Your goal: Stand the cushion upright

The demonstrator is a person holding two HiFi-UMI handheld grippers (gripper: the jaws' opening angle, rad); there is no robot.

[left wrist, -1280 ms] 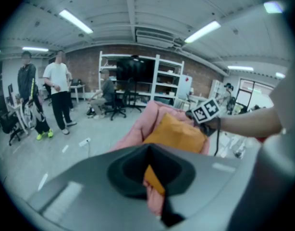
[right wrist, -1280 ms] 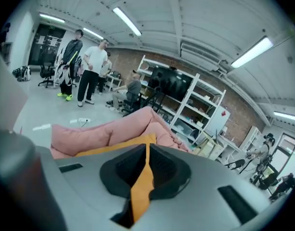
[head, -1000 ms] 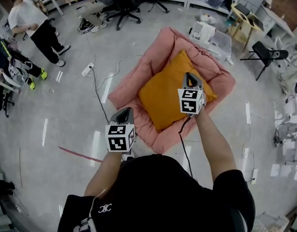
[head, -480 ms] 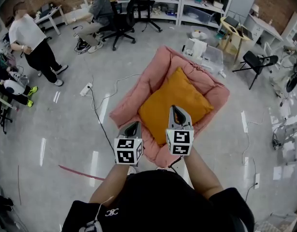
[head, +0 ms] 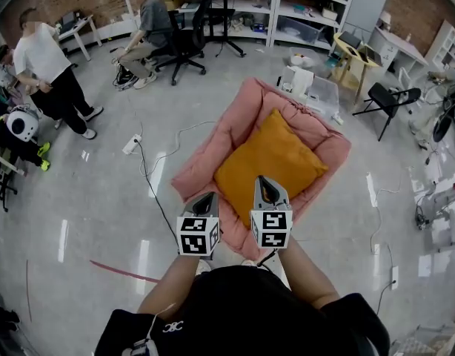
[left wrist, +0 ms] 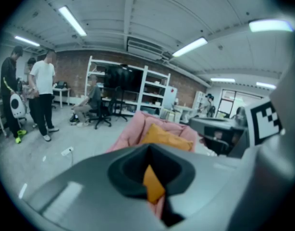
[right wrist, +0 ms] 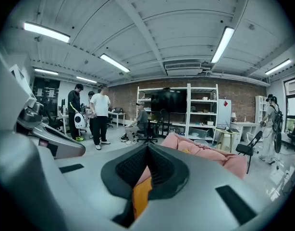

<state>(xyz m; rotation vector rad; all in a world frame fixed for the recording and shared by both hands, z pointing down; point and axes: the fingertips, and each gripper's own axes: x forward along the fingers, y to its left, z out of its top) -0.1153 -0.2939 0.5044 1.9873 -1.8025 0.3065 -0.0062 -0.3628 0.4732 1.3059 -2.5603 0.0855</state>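
An orange cushion (head: pixel 270 160) lies flat on a pink floor pad (head: pixel 231 124) with raised edges. My right gripper (head: pixel 264 182) hangs over the cushion's near corner, jaws shut and empty. My left gripper (head: pixel 205 197) is beside it at the pad's near left edge, jaws also closed on nothing. In the left gripper view the left gripper (left wrist: pixel 148 149) points at the cushion (left wrist: pixel 167 137) and the pad (left wrist: pixel 133 129) ahead. In the right gripper view a strip of cushion (right wrist: pixel 140 196) shows below the right gripper (right wrist: pixel 147 149), with the pad (right wrist: pixel 210 153) beyond.
Cables and a power strip (head: pixel 133 144) lie on the floor left of the pad. A clear plastic box (head: pixel 320 91) and a folding chair (head: pixel 387 99) stand behind and right. People (head: pixel 46 61) stand far left; one sits on an office chair (head: pixel 150 32).
My right gripper has drawn back from over the cushion's middle to its near corner, ending beside the left gripper. The left gripper has hardly moved.
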